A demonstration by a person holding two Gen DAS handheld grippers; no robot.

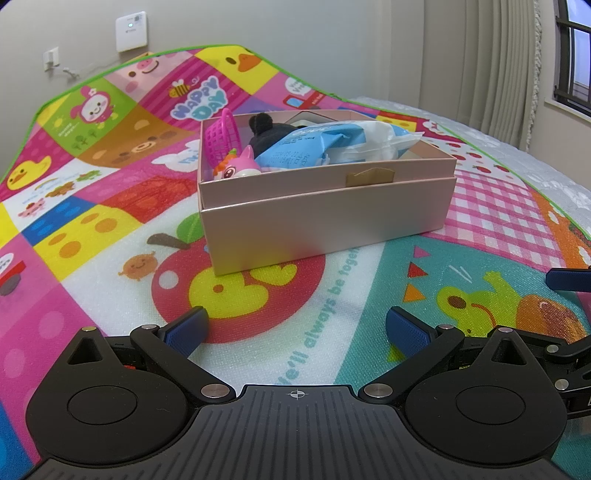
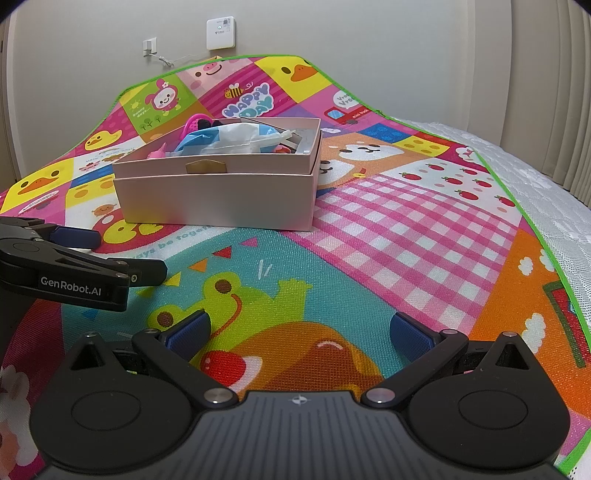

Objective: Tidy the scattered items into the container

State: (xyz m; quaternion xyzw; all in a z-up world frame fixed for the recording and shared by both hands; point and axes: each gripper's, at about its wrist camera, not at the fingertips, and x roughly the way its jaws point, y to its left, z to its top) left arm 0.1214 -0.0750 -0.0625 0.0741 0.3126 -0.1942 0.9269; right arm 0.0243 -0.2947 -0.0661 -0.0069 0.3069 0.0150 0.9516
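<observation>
A pink cardboard box [image 1: 325, 218] [image 2: 218, 199] rests on a colourful play mat ahead of both grippers. Inside it lie a blue and white wipes pack [image 1: 332, 144] [image 2: 236, 138], a pink toy basket [image 1: 219, 138], a pink toy animal [image 1: 236, 166] and a dark plush [image 1: 267, 129]. My left gripper [image 1: 297, 326] hovers open over the mat, short of the box, holding nothing. My right gripper [image 2: 299, 328] is likewise open and empty, farther back and to the right. The left gripper [image 2: 122, 254] also shows from the side in the right wrist view.
The play mat [image 1: 110, 221] [image 2: 406, 229] covers a bed; white bedding [image 2: 535, 173] lies bare along its right edge. A wall with a socket [image 2: 149, 46] and a white device [image 2: 220, 33] stands behind. Curtains [image 1: 491, 62] and a window are at the far right.
</observation>
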